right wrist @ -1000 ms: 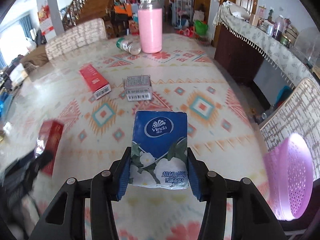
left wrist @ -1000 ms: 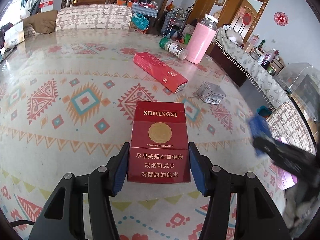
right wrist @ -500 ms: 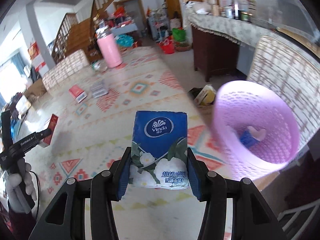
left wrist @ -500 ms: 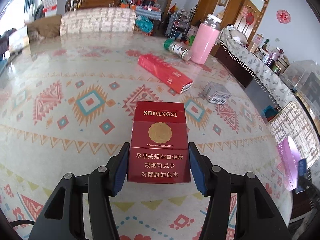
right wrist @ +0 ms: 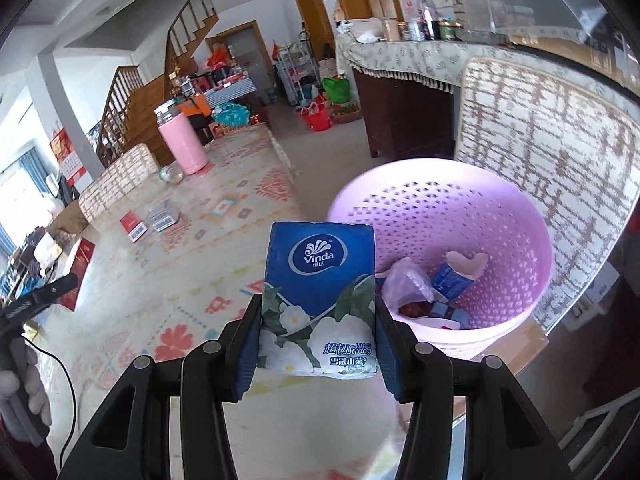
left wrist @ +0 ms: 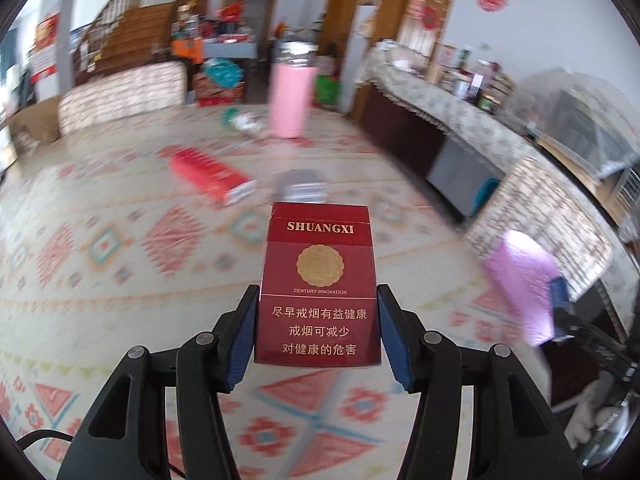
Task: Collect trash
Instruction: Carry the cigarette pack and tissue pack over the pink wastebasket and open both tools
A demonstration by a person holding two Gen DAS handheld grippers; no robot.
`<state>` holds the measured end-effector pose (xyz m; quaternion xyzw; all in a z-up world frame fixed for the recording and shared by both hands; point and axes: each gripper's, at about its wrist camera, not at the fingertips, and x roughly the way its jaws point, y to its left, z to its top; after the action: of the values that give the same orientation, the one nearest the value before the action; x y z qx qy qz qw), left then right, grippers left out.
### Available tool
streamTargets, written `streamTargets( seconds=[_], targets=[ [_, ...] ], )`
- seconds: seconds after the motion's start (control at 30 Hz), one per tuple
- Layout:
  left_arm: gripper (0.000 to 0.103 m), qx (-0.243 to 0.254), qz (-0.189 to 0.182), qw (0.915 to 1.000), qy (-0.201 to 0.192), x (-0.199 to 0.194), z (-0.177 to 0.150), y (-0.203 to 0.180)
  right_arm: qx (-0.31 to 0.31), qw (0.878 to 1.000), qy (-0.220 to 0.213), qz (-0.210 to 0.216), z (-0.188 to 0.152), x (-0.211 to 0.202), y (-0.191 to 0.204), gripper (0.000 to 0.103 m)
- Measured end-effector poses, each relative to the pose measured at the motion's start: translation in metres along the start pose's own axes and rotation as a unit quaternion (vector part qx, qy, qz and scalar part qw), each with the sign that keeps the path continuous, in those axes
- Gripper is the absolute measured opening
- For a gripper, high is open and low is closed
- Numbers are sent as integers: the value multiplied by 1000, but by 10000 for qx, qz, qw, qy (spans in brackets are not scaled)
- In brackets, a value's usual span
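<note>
Baskets come closer now: our right gripper [right wrist: 318, 354], clamping the blue Vinda tissue pack [right wrist: 320, 296], has swung to the pink perforated plastic trash basket [right wrist: 532, 312]; left gripper [left wrist: 318, 334] follows, gripping the red Shuangxi cigarette box [left wrist: 318, 288].

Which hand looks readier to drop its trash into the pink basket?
Probably the right. Its gripper holds the blue tissue pack right beside the basket rim. The left gripper, holding the red cigarette pack, is over the table, with the basket off to its right.
</note>
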<state>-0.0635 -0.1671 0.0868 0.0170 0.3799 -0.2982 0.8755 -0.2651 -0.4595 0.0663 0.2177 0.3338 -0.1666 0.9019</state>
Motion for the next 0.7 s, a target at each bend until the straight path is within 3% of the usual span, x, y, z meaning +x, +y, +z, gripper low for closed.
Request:
streamTargets(
  seconds=[0.2,0.43,0.7],
  targets=[
    [55,493,-677,9963,205,20,15,-75,232,9995,-141,-148,7,-7,-42,55],
    [55,879,-1515,9831,538,58,34,-171,369,9982,-261,-395,30,-3,-86,55],
    [56,1203,-1888,9714,791,100,45,-248,412,9981,-199,-412,49,14,-112,55]
  ],
)
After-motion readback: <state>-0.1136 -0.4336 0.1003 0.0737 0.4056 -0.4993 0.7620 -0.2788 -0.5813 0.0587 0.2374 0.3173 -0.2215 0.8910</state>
